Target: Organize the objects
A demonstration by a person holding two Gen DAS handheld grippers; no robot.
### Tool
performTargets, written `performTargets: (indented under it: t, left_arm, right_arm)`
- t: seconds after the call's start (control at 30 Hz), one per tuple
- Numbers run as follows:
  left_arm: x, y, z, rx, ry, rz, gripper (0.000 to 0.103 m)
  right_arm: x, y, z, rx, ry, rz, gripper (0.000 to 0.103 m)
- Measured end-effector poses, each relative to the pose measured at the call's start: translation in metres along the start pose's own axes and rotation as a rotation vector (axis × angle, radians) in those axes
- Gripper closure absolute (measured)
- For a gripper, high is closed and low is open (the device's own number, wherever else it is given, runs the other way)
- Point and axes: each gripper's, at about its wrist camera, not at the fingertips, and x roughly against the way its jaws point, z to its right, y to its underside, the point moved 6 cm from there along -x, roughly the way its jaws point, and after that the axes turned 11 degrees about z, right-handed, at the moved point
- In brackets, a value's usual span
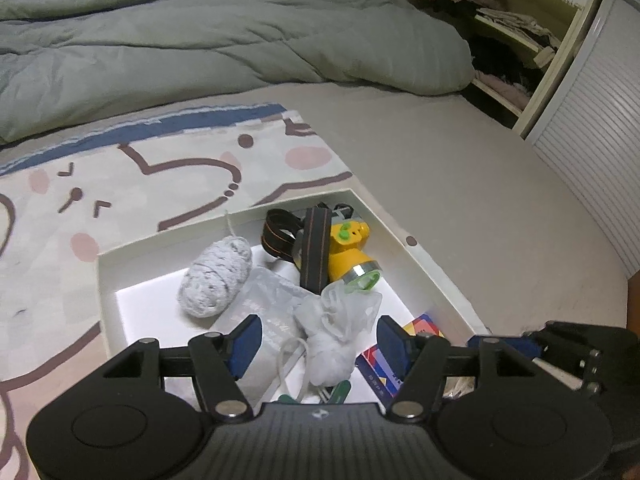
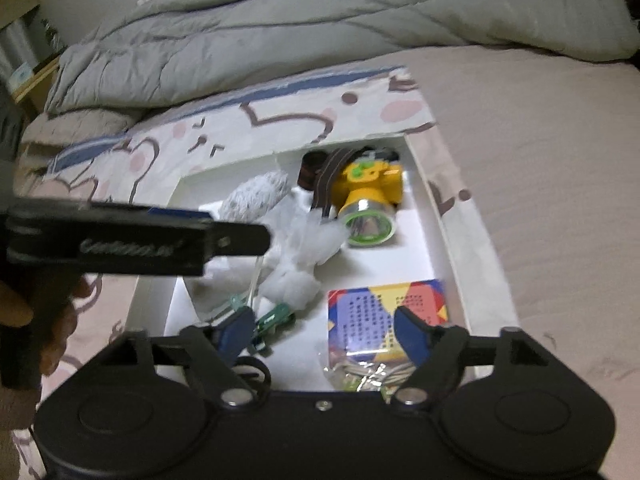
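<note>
A: We start with the left wrist view. We see a shallow white box [image 1: 416, 258] lying on a patterned blanket [image 1: 168, 176] on the bed. Inside it we note a speckled grey yarn ball [image 1: 216, 276], a yellow headlamp [image 1: 348, 256] with a dark striped strap and a green-ringed lens, a clear pouch [image 1: 272, 312], and a crumpled white plastic bag [image 1: 340, 328].

B: And the tool?

A: The left gripper [image 1: 320, 340] hangs above the near end of the box. Its jaws stand partly apart. The plastic bag and the pouch show in the gap, but we see neither blue pad pressing on them, so nothing is held.

B: We move on to the right wrist view. What does it add?

A: We see the same box [image 2: 452, 240] from the other side. The multicoloured card pack [image 2: 384, 312], only a corner in the left view, shows here in full, flat on the box floor near the right wall. We also see a foil-and-clear packet [image 2: 360, 376] at the near edge and a small green item [image 2: 276, 316], both too blurred to identify.

B: State of the right gripper [image 2: 324, 332]?

A: Its jaws stand wide, with nothing gripped; the card pack lies below them. The left gripper [image 2: 240, 236] crosses this view from the left as a dark bar over the yarn ball [image 2: 260, 196], with part of a hand [image 2: 60, 320] behind it. The left view alone shows the open shelves [image 1: 516, 40] beyond the grey duvet [image 1: 200, 40].
</note>
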Motion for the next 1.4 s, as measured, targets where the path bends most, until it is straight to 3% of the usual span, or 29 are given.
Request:
performTargets:
  t: [0.13, 0.2, 0.33, 0.4, 0.67, 0.83, 1.1, 1.4]
  left_arm:
    - [0.023, -0.004, -0.007, -0.006, -0.025, 0.024, 0.038]
    - [0.035, -0.006, -0.011, -0.007, -0.045, 0.039, 0.032]
    - [0.063, -0.008, -0.018, -0.015, -0.082, 0.067, 0.024]
    - [0.077, -0.008, -0.021, -0.01, -0.097, 0.086, 0.015]
    - [0.128, -0.002, -0.026, -0.001, -0.153, 0.144, 0.002]
    - [0.155, 0.006, -0.028, -0.012, -0.206, 0.165, 0.001]
    - [0.19, 0.028, -0.032, 0.001, -0.218, 0.176, 0.001]
    - [0.218, 0.052, -0.027, -0.023, -0.237, 0.168, 0.001]
  right_arm:
    - [0.013, -0.008, -0.002, 0.001, 0.021, 0.035, 0.01]
    - [0.019, -0.011, -0.004, -0.001, 0.032, 0.047, 0.003]
    - [0.034, -0.016, -0.012, 0.021, 0.049, 0.073, 0.003]
    - [0.043, -0.017, -0.018, 0.017, 0.047, 0.088, 0.002]
    - [0.078, -0.021, -0.039, 0.025, 0.108, 0.151, 0.002]
    - [0.105, -0.017, -0.043, 0.011, 0.137, 0.198, 0.002]
    - [0.132, 0.005, -0.054, 0.02, 0.191, 0.219, 0.002]
    - [0.152, 0.032, -0.07, 0.044, 0.191, 0.244, 0.002]
